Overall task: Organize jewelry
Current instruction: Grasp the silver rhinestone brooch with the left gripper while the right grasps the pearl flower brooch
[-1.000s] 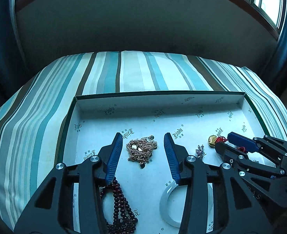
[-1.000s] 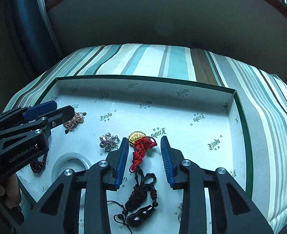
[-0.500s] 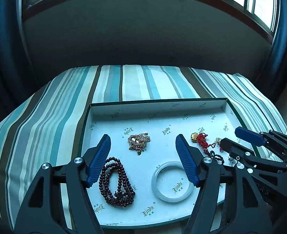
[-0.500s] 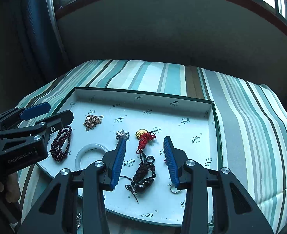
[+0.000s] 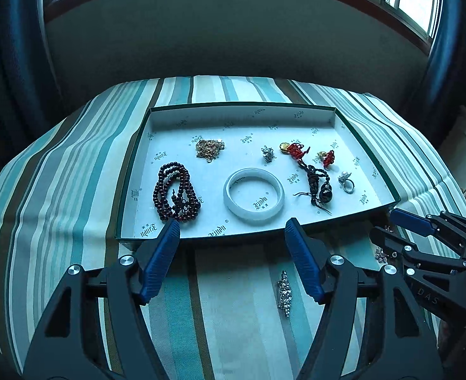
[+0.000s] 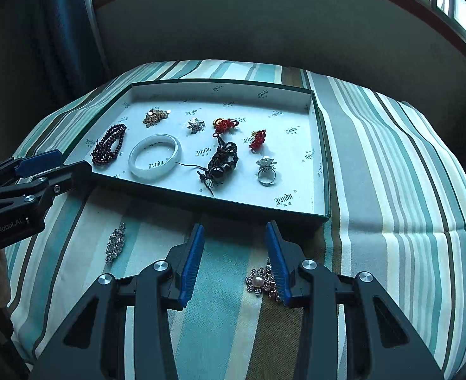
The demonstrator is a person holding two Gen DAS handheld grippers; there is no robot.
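The pearl brooch (image 6: 262, 280) lies on the striped cloth (image 6: 391, 190) just outside the tray (image 6: 323, 158), touching the spread right hand-held gripper (image 6: 237, 261). The left hand-held gripper (image 5: 233, 255), also spread, hovers beyond the tray's near rim. Both have pulled back from inside the tray.

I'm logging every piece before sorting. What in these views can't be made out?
- Pearl brooch, right wrist view: its right part is hidden behind the right gripper's finger.
- Sparkly bits, left wrist view: mostly hidden by the right gripper.
- Tray lettering: too small to read.
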